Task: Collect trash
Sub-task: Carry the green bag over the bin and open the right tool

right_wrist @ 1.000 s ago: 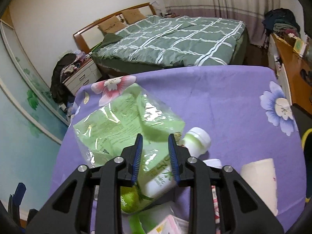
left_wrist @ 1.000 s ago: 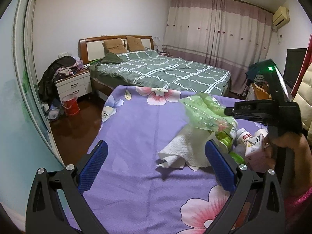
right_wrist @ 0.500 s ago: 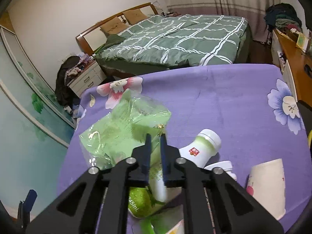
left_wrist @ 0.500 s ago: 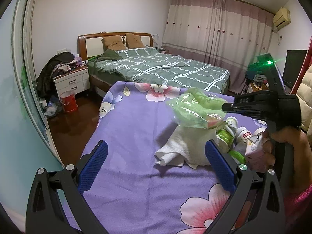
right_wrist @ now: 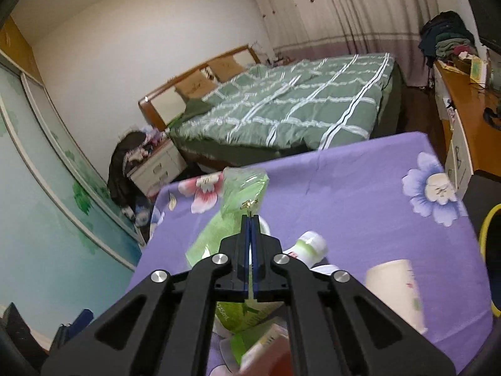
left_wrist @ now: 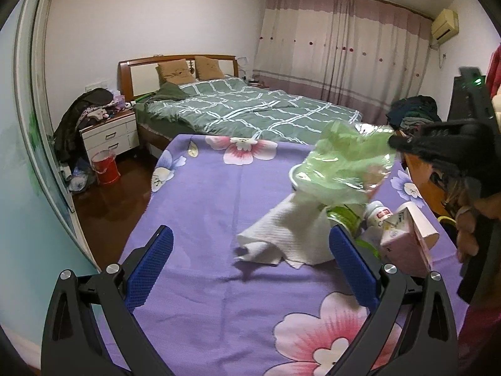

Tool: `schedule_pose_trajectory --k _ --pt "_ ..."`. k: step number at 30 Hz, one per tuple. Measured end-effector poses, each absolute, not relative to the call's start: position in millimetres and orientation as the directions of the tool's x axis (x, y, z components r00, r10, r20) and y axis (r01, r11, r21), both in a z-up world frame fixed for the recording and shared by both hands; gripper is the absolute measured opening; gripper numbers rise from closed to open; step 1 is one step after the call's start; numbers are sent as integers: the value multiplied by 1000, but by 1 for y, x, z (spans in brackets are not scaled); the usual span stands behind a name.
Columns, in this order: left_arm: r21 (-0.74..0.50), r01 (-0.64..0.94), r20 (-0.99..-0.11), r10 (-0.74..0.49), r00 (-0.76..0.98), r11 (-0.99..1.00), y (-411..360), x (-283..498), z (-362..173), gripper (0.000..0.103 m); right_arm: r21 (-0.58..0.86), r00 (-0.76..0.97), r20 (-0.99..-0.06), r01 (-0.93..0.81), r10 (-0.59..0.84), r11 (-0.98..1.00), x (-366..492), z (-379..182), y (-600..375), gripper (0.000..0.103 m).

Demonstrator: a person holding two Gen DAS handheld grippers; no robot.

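Green plastic wrapper (right_wrist: pixel 244 185), light and crinkly, is pinched at its edge by the closed right tool (right_wrist: pixel 250 219), twelve o'clock; the left tool (left_wrist: pixel 250 266) gapes empty.

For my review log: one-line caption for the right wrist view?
Right tongs shut on green plastic wrapper above bottle-strewn purple floral cloth.

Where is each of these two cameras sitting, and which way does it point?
Left wrist view: rides on the left tongs, open, looking along the purple floral cloth toward the bed; a hand holding the right tongs shows at right.
Right wrist view: rides on the right tongs, shut on the green plastic wrapper, facing the same bed.
Shared: cloth, bed, wrapper, white bottle.
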State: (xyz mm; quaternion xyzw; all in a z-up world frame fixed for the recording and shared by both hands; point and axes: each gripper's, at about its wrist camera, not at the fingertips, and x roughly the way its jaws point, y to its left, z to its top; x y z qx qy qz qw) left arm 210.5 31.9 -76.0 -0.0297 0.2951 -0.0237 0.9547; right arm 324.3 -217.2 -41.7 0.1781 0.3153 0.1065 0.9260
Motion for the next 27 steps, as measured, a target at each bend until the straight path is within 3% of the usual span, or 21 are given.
schedule_pose_trajectory --k 8,27 --pt "-59 78 -569 -97 817 995 5 210 -77 98 388 848 -473 -43 239 920 287 -17 -264 1" --pt "-25 233 -586 -203 785 972 -87 208 -76 98 400 901 -432 152 39 904 221 -14 -402 1"
